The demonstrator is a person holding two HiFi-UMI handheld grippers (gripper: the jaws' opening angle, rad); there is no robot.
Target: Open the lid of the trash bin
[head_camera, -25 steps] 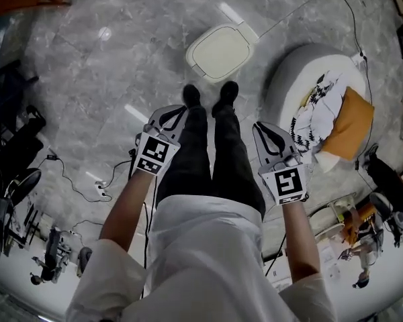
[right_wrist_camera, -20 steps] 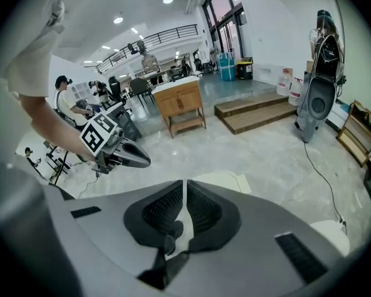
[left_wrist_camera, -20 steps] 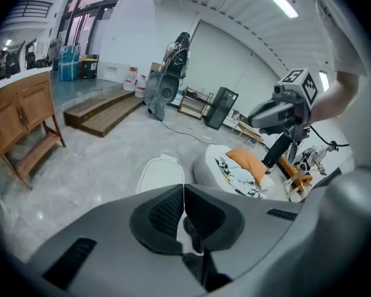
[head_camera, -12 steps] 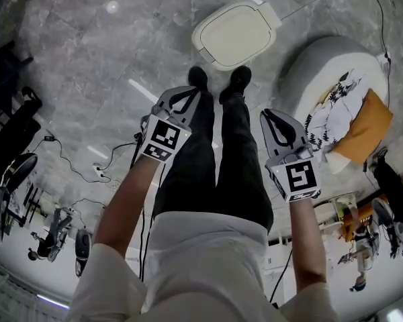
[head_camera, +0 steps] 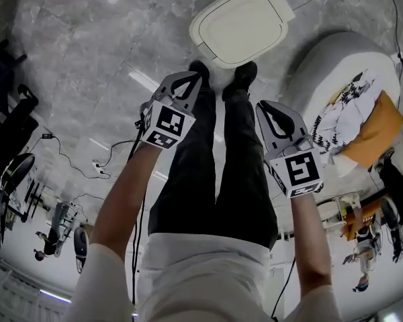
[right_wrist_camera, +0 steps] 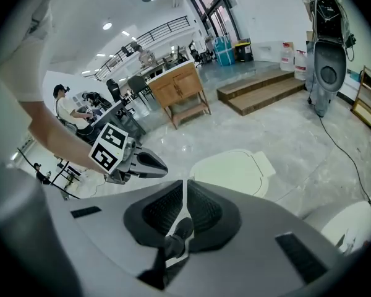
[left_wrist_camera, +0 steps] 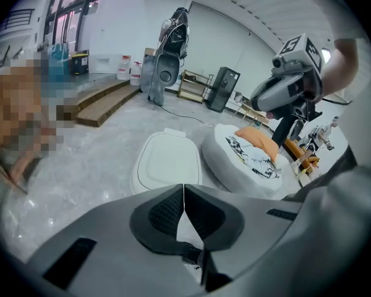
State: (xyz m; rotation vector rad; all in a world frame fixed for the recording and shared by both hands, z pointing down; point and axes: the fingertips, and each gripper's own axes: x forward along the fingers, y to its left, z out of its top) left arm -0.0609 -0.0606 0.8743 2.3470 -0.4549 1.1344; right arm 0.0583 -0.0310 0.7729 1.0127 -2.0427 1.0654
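Note:
The trash bin [head_camera: 240,27] is cream-white with a rounded, closed lid and stands on the marble floor just beyond the person's black shoes. It also shows in the left gripper view [left_wrist_camera: 167,166] and the right gripper view [right_wrist_camera: 232,169]. My left gripper [head_camera: 186,84] hangs above the left leg, short of the bin, jaws together and empty. My right gripper [head_camera: 277,116] is held beside the right leg, also shut on nothing. Neither touches the bin.
A grey round beanbag [head_camera: 336,92] with a patterned cloth and an orange cushion [head_camera: 373,129] sits right of the bin. Cables [head_camera: 87,173] trail on the floor at left. Wooden steps [right_wrist_camera: 266,91] and a cabinet [right_wrist_camera: 182,88] stand farther off.
The view has moved forward: the bin now sits higher and closer to the shoes. Both grippers have risen slightly in view and stay shut.

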